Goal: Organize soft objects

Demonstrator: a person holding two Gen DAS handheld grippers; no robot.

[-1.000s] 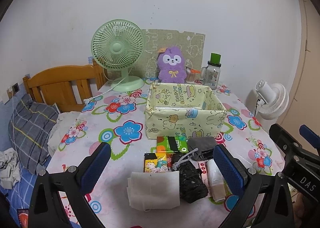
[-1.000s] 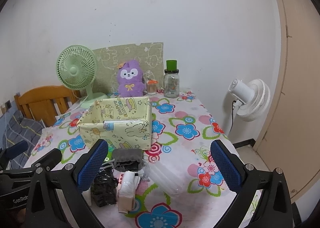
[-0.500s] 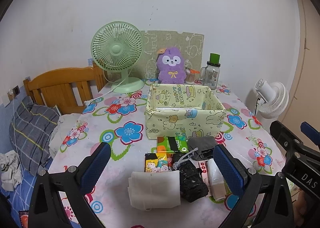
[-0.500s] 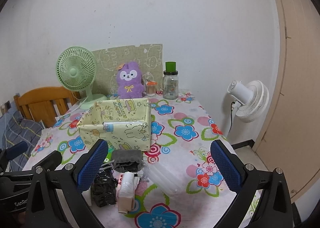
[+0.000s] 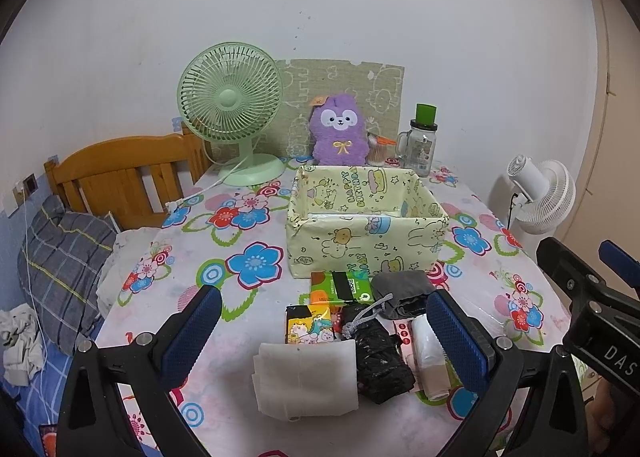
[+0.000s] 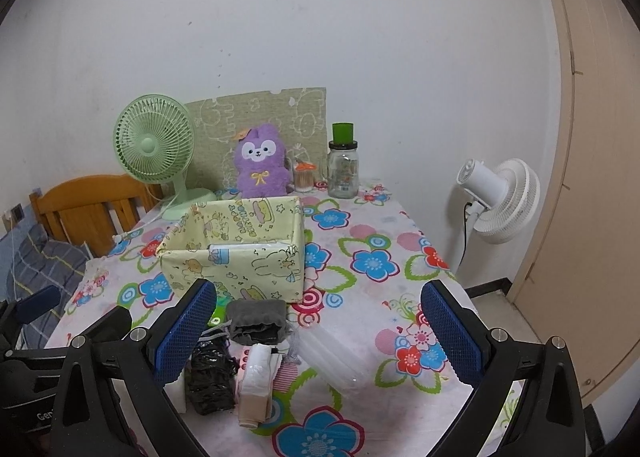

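Flowery tablecloth (image 5: 256, 257) covers the whole table, with a white wall behind it and a wooden headboard (image 5: 120, 177) off to the left. Far left on the table stands a green desk fan (image 5: 230, 105), then a purple plush (image 5: 339, 133) leaning against a patterned board, then a glass jar with a green lid (image 5: 420, 141) further right. In the middle sits the yellow cartoon-print box (image 5: 366, 225), open on top.

All the soft stuff is bunched up on the near side of that box. Going left to right: a folded white cloth (image 5: 306, 375), a cartoon tissue pack (image 5: 308, 324) with a green-orange pack (image 5: 340, 288) just behind it, a black crinkly bundle (image 5: 378, 353), a grey drawstring pouch (image 5: 404, 293), and a white roll (image 5: 428, 357) nearest the right.

Left gripper (image 5: 322, 331) hangs above the near edge with its fingers spread wide, nothing between them; the cloth and black bundle lie right in that gap, below it. Right gripper (image 6: 320, 331) is likewise wide apart and holding nothing, with the pouch and roll toward its left finger.
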